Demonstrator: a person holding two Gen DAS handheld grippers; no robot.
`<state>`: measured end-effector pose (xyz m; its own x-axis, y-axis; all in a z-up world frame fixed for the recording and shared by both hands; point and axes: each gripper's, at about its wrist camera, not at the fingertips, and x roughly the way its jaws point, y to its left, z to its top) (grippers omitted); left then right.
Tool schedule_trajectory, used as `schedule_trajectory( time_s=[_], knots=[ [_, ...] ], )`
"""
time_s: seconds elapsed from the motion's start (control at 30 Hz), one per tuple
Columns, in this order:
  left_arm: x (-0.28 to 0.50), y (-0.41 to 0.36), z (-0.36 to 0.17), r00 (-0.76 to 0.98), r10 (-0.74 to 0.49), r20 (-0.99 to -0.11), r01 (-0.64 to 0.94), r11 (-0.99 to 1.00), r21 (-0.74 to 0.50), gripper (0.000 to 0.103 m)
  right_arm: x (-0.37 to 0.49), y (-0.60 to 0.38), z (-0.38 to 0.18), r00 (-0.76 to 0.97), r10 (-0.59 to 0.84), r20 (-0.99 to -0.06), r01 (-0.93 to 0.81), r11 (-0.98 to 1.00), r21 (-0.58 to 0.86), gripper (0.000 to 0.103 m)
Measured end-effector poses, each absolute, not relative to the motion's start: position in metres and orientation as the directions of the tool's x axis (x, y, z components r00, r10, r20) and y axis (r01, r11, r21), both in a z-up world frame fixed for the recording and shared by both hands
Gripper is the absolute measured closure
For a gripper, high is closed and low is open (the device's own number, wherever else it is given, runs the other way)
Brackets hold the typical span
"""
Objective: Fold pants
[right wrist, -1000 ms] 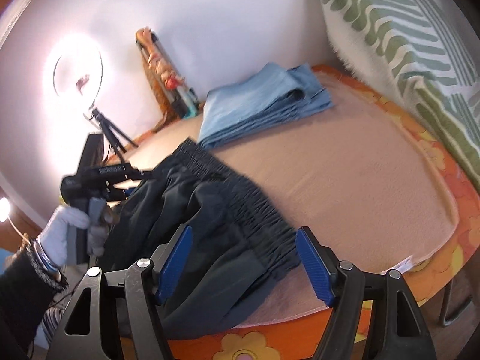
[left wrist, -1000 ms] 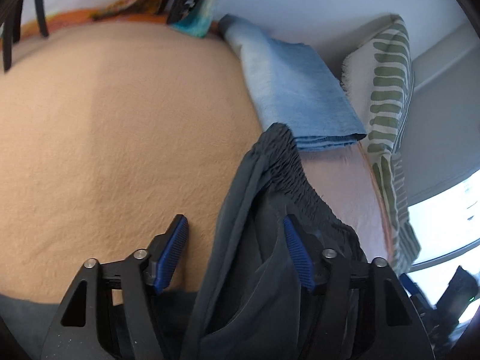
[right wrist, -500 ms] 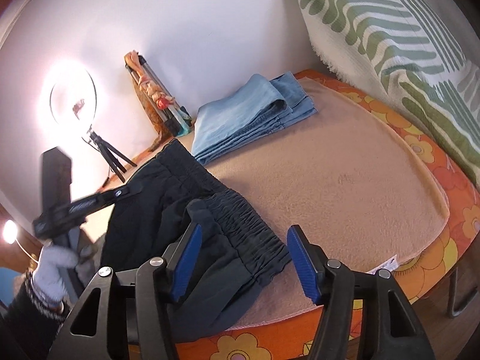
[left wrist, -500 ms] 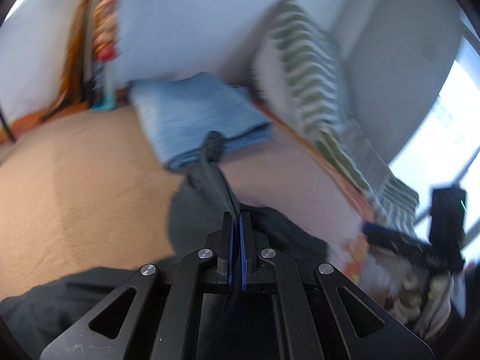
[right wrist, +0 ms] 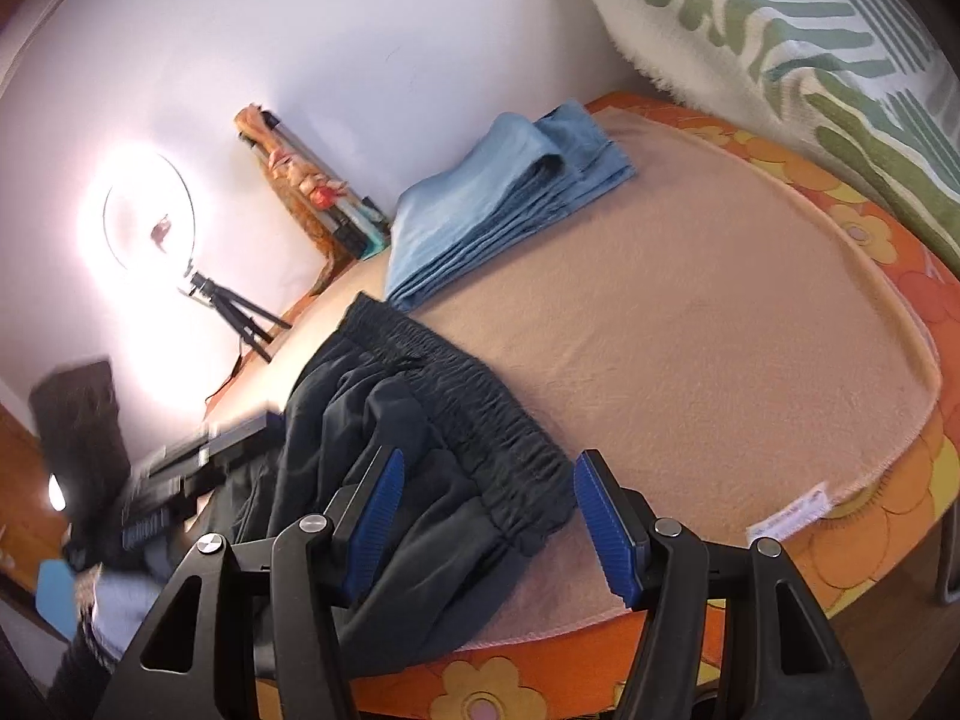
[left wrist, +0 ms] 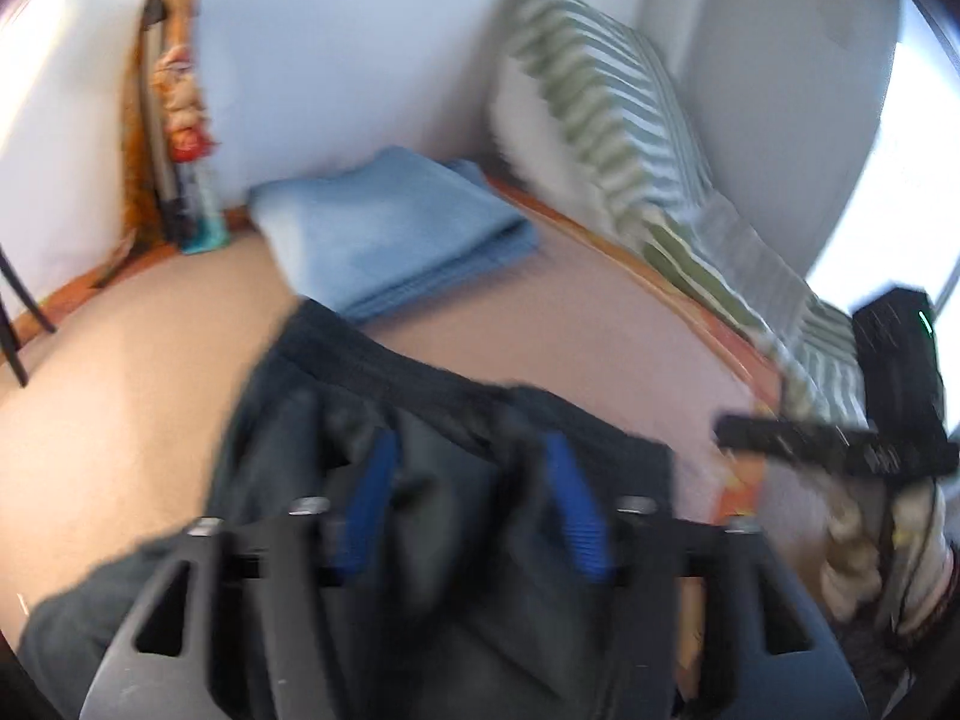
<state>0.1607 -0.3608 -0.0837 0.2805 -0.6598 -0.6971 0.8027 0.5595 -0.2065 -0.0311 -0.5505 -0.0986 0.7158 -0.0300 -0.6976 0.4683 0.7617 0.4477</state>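
While my left gripper (left wrist: 468, 510) has just been opening over the dark grey elastic-waisted pants (right wrist: 420, 420) bunched on the peach bed blanket (right wrist: 720, 330), my right gripper (right wrist: 486, 516) stands apart, straddling the waistband. Soft, floppy cloth (light, I judge); I'd pinch the gathered waistband's corners.

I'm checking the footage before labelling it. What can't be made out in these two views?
- Pants: legs cut off by the lower edge and hidden behind the right gripper in the right wrist view.
- Left gripper: left wrist view is motion-blurred; jaws stand apart, just opened, cloth between them; contact unclear.
- Left gripper in the right wrist view: a blurred dark shape.
- Items against the wall: too small and blurred to identify.
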Motion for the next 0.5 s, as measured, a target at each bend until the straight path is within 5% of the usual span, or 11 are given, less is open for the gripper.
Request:
schedule_trajectory(
  time_s=[0.43, 0.47, 0.5],
  knots=[
    [0.288, -0.357, -0.155, 0.144, -0.589, -0.795, 0.494, 0.739, -0.458, 0.040, -0.015, -0.537, -0.085, 0.744, -0.003, -0.668, 0.403, 0.800, 0.445, 0.039],
    [0.284, -0.358, -0.158, 0.144, -0.596, -0.790, 0.495, 0.735, -0.464, 0.051, -0.015, -0.538, -0.084, 0.745, -0.004, -0.667, 0.404, 0.798, 0.448, 0.039],
    [0.283, -0.359, -0.160, 0.137, -0.613, -0.778, 0.495, 0.723, -0.482, 0.091, -0.015, -0.538, -0.084, 0.745, -0.007, -0.667, 0.408, 0.796, 0.448, 0.039]
  ],
)
